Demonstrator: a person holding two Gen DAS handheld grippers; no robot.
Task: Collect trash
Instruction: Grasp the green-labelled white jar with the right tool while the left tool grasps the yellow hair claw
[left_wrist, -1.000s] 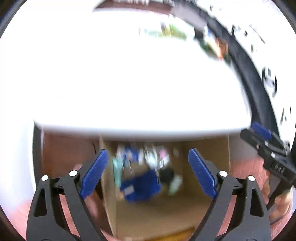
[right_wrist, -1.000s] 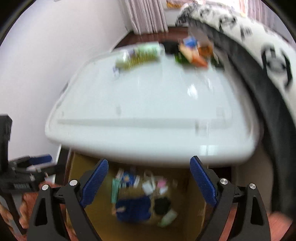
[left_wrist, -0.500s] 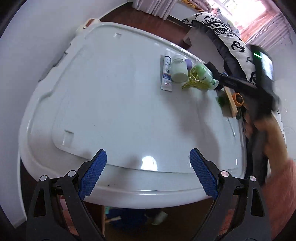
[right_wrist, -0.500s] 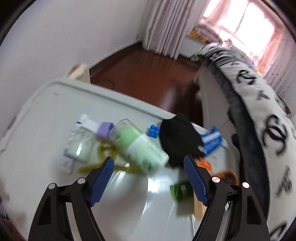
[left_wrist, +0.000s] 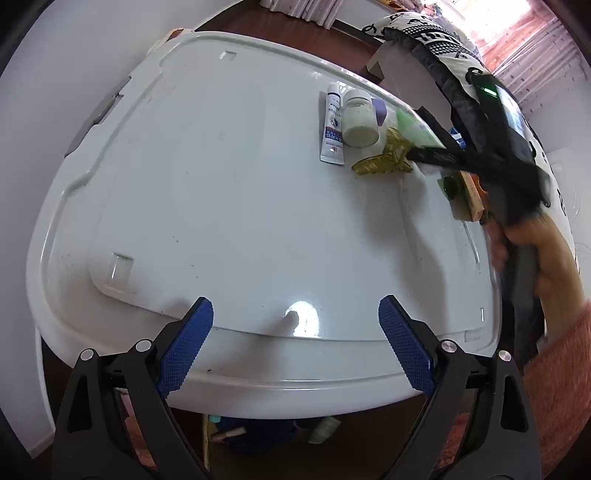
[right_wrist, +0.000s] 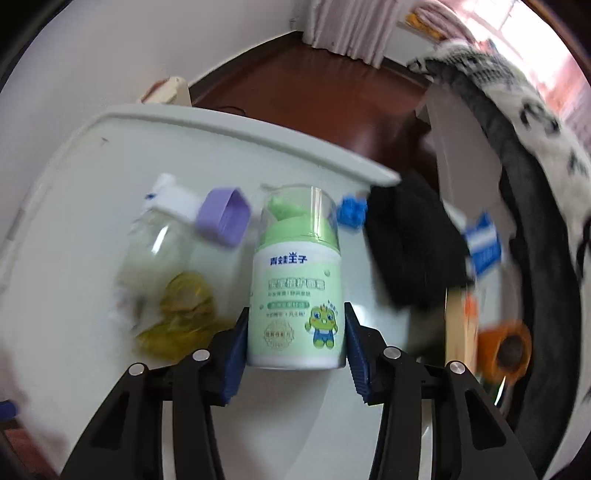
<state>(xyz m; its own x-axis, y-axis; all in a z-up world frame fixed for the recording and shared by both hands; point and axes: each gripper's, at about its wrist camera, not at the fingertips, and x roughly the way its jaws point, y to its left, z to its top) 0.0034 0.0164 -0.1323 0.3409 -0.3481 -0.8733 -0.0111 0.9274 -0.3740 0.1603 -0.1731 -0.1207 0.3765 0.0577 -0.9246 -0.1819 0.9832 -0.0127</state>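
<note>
1. Right wrist view puts the bottle (right_wrist: 295, 291) squarely between the pads of your right gripper (right_wrist: 294, 350); its base sits at the jaw line and its clear cap points away from you, so the long axis runs straight ahead along the fingers.
2. Those jaws have just been closing, and both blue pads now meet the bottle's sides near its base. Read that as a grip low on the body, not at its middle.
3. Just left of the jaws lies the yellow wrapper (right_wrist: 181, 314), with a purple cap (right_wrist: 223, 216) and a clear jar (right_wrist: 162, 251) further ahead on that side. A black cloth (right_wrist: 413, 251) sits ahead to the right. None of them lies between the pads.
4. Your left gripper (left_wrist: 295, 354) hangs wide open with nothing in it, over the near edge of the white lid (left_wrist: 221, 206). The bottle lies far ahead and to the right of those jaws, so the right hand is plainly the nearer one.
5. A straight lift should clear the neighbours; with the hold so low, the bottle may tip forward.
</note>
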